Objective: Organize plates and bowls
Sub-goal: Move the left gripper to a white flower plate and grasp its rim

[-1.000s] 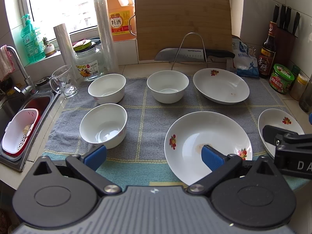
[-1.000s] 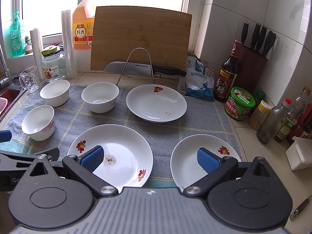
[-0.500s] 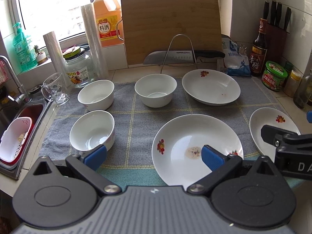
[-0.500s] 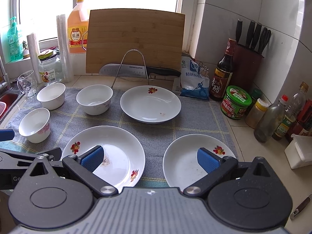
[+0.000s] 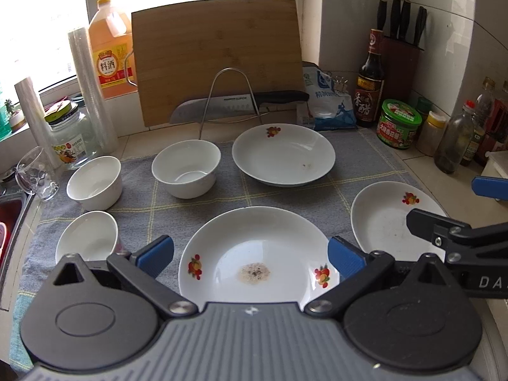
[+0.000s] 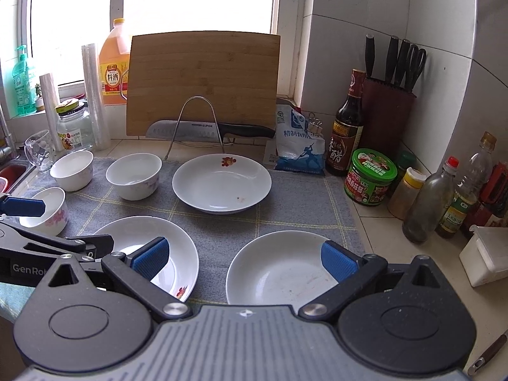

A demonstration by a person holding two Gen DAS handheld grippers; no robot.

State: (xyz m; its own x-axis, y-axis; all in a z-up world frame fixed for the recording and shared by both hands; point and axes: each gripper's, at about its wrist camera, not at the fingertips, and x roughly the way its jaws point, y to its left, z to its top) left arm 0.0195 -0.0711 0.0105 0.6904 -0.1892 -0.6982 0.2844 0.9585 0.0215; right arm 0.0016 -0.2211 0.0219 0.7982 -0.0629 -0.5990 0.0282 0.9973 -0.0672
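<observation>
Both grippers shifted right: left gripper (image 5: 250,254) now centred on stained plate (image 5: 254,254), right gripper (image 6: 244,258) over small plate (image 6: 279,270), fingers spread, nothing gripped yet

Plates: the near plate (image 5: 254,254), far plate (image 5: 283,155) and right-hand plate (image 6: 279,270) are white; red-and-yellow motifs mark the rims of the first two, possibly fruit or flowers, too small to confirm. Near plate carries a brownish speckled patch at centre. Bowls: the rear bowl (image 5: 186,168) and left rear bowl (image 5: 94,182) are plain white; the near left bowl (image 6: 44,211) is white with a pink floral print outside. The mat (image 5: 317,197) is grey with a pale yellow grid. The gripper pads (image 5: 344,258) are blue. The lidded tub (image 6: 371,181) is green.
</observation>
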